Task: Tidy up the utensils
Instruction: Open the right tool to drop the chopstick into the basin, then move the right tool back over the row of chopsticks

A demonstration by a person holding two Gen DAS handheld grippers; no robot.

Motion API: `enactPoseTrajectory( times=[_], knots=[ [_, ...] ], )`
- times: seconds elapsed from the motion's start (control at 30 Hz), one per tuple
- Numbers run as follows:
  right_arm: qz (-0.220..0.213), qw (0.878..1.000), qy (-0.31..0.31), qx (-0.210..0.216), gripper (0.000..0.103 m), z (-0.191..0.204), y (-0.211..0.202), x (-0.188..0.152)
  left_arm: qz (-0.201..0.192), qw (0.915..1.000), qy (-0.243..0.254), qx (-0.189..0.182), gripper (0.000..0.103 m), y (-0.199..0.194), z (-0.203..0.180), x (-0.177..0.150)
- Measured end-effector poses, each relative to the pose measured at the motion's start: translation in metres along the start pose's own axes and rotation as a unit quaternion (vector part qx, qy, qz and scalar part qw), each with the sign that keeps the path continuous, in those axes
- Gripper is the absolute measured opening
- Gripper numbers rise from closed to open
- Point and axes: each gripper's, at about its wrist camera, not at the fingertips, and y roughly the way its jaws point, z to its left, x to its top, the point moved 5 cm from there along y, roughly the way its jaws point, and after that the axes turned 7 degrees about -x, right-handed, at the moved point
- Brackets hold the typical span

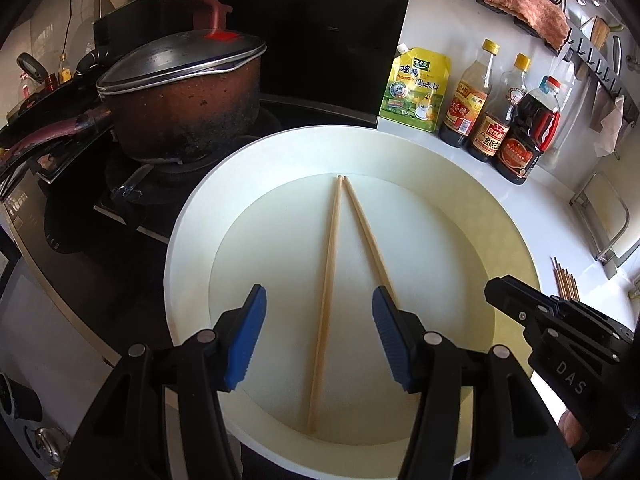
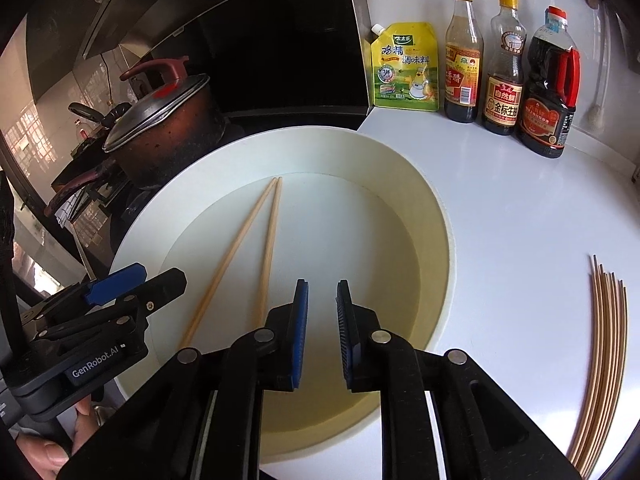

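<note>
**Two chopsticks in the white basin, both sets of fingers empty**

Pale wooden chopsticks (image 1: 329, 280) lying in a narrow V on the flat bottom of the round white basin (image 1: 188, 240), tips almost meeting at the far side, near ends spread apart. Left gripper (image 1: 319, 334) hovering above the near ends, blue-padded fingers (image 1: 245, 336) set wide, nothing between them. Right gripper (image 2: 322, 334) over the basin's near right part, fingers only narrowly parted, gripping nothing.

Basin rim overhanging the stove edge at far left, close to a lidded brown pot (image 1: 184, 108). Open white counter (image 2: 520, 220) to the right, clear up to a yellow seasoning pouch (image 2: 404, 68) and three sauce bottles (image 2: 504, 64) along the far wall.

Seen fully only from the right wrist: a bundle of more chopsticks (image 2: 604, 344) on the counter at near right, well apart from the basin. Seen only from the left wrist: a wall rack with a cloth (image 1: 524, 4) at far right.
</note>
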Motion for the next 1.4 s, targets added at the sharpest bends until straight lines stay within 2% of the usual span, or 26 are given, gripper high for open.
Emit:
enactPoseTrajectory(
  times=[0.33, 0.5, 0.57, 0.83, 0.93, 1.23, 1.4],
  knots=[
    [-0.018, 1.0, 0.024, -0.003, 0.02, -0.021, -0.024, -0.02, -0.01, 0.9999, 0.011, -0.003, 0.06, -0.018, -0.021, -0.016],
    [-0.04, 0.999, 0.024, 0.001, 0.021, -0.025, -0.037, -0.028, -0.016, 0.9997, 0.019, -0.002, 0.071, -0.025, -0.031, -0.024],
    [-0.053, 0.998, 0.017, -0.006, 0.031, -0.025, -0.045, -0.031, -0.019, 0.9995, 0.025, 0.0, 0.072, -0.028, -0.036, -0.026],
    [-0.081, 0.996, 0.02, -0.013, 0.038, -0.041, -0.072, -0.043, -0.03, 0.999, 0.033, -0.003, 0.077, -0.04, -0.048, -0.036],
    [-0.087, 0.996, 0.022, -0.018, 0.044, -0.05, -0.08, -0.05, -0.035, 0.9986, 0.038, -0.008, 0.084, -0.044, -0.057, -0.041],
    [-0.092, 0.994, 0.042, -0.045, 0.052, -0.087, -0.101, -0.078, -0.037, 0.996, 0.071, -0.039, 0.086, -0.05, -0.104, -0.06],
    [-0.087, 0.992, 0.064, -0.072, 0.054, -0.12, -0.112, -0.096, -0.037, 0.993, 0.095, -0.06, 0.093, -0.047, -0.139, -0.068]
  ],
)
